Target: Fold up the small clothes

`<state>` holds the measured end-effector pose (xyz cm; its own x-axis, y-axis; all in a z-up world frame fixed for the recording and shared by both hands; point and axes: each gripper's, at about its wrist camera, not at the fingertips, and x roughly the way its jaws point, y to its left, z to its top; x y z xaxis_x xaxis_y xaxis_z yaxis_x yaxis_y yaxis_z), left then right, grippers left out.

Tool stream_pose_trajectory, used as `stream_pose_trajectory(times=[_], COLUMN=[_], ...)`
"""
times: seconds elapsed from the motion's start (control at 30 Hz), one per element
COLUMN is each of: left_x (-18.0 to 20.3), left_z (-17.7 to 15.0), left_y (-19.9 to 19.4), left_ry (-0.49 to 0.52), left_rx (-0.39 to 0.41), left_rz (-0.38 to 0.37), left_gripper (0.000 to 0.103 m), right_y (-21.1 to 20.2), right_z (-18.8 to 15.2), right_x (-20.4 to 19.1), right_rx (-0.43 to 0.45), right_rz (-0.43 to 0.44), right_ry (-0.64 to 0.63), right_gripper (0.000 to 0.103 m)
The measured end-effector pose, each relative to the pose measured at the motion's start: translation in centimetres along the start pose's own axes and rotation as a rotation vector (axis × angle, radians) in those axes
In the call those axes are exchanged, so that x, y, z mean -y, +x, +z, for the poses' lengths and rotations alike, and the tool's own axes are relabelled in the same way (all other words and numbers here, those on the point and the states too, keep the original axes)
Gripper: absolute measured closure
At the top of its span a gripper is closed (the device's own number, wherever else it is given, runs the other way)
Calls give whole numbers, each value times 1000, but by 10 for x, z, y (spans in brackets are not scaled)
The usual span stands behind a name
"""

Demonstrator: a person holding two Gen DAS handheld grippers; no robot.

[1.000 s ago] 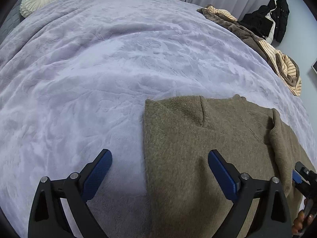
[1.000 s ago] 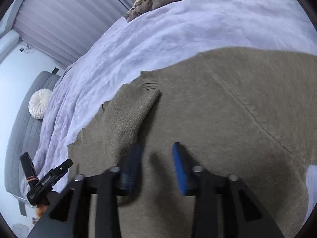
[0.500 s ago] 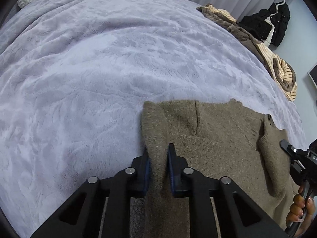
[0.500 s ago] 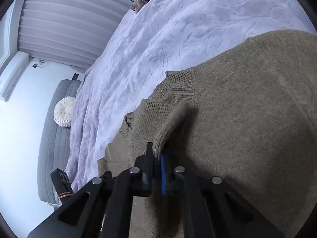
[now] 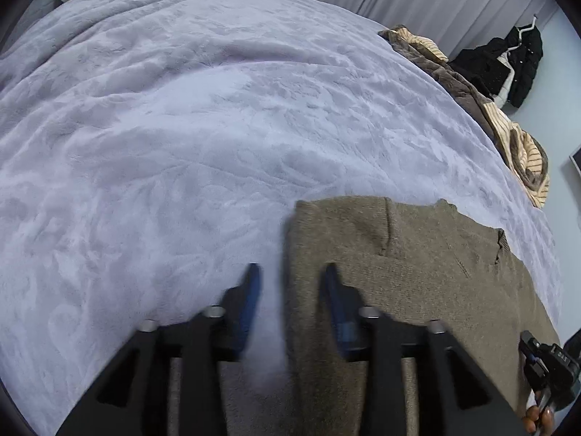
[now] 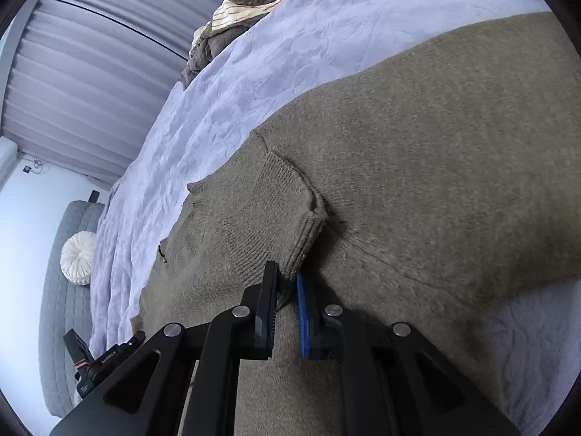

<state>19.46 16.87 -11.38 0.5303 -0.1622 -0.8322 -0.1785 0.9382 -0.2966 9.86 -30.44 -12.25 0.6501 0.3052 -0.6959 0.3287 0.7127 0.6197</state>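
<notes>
An olive knitted sweater (image 5: 417, 290) lies spread flat on the lavender bedspread (image 5: 181, 127), close to the near edge of the bed and toward its right side. One sleeve is folded back over the body of the garment, its ribbed cuff (image 6: 290, 218) standing up a little from the knit below.

The left gripper (image 5: 290, 287) is held low over the bed, pointing forward across the cover. Its two blue-padded fingers (image 5: 250, 298) stand parted, one over bare bedspread and the other over the knit, straddling the sweater's left edge; nothing is caught between them, and they look blurred.

The right gripper (image 6: 288, 301) is tipped over on its side, pointing along the sweater toward the headboard end. Its jaws are nearly together, with a narrow gap showing, and the edge of the folded cuff hangs right at their tips. I cannot tell whether the knit is pinched there or only touching.

Each gripper shows at the bottom corner of the other's view. A round cream cushion (image 6: 78, 258) sits by the grey headboard (image 6: 54, 327), and a heap of brown and striped clothes (image 5: 501, 120) lies along the bed's far right edge. A black jacket (image 5: 508, 65) hangs on the wall beside the pale curtains (image 6: 90, 72).
</notes>
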Motion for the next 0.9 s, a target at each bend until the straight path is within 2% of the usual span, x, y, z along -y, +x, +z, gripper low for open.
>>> stream_pose_trajectory(times=[0.03,0.07,0.1,0.17,0.27,0.3,0.37,0.43,0.5,0.53,0.6,0.7,0.83,0.9], left_x=[-3,-5,-6,-7,-7,-7,-5,-3,-1,-2,-8,-16,-19,-17], left_z=[-1,-2,-2,-1,-5,-8,-16,-27,-38,-41,-46,-45,-52,-59], left_y=[-8,-16,-22,-22,-19,-21,-24,-26,-15,-11,-12,-21,-34,-43], left_ry=[-5,-3,9,18,15,14,26,86,180,204,206,181,184,184], left_rx=[35,83,98,58,17,14,12,15,-10,-26,-30,-33,-35,-33], left_rz=[17,15,-14,-38,0,-4,-2,56,186,212,207,218,228,207], left_gripper=[9,9,9,9,9,9,9,9,9,9,9,9,9,9], right_y=[-3,-7,-8,-11,-2,1,5,-1,-2,-2,-7,-18,-37,-48], right_z=[-1,-1,-1,1,10,12,13,8,0,-2,-4,-9,-28,-38], right_x=[0,1,1,5,13,17,18,10,4,7,13,7,6,7], right_rx=[-7,-10,-10,5,0,-4,-27,-14,-26,-34,-26,-34,-57,-59], right_rz=[-2,4,14,37,70,83,77,53,-31,-43,-37,-48,15,35], right_ry=[-2,-3,-5,-7,65,100,136,66,-30,-35,0,-25,-79,-85], right_gripper=[88,84,81,60,56,57,96,96,95,96,95,89,57,52])
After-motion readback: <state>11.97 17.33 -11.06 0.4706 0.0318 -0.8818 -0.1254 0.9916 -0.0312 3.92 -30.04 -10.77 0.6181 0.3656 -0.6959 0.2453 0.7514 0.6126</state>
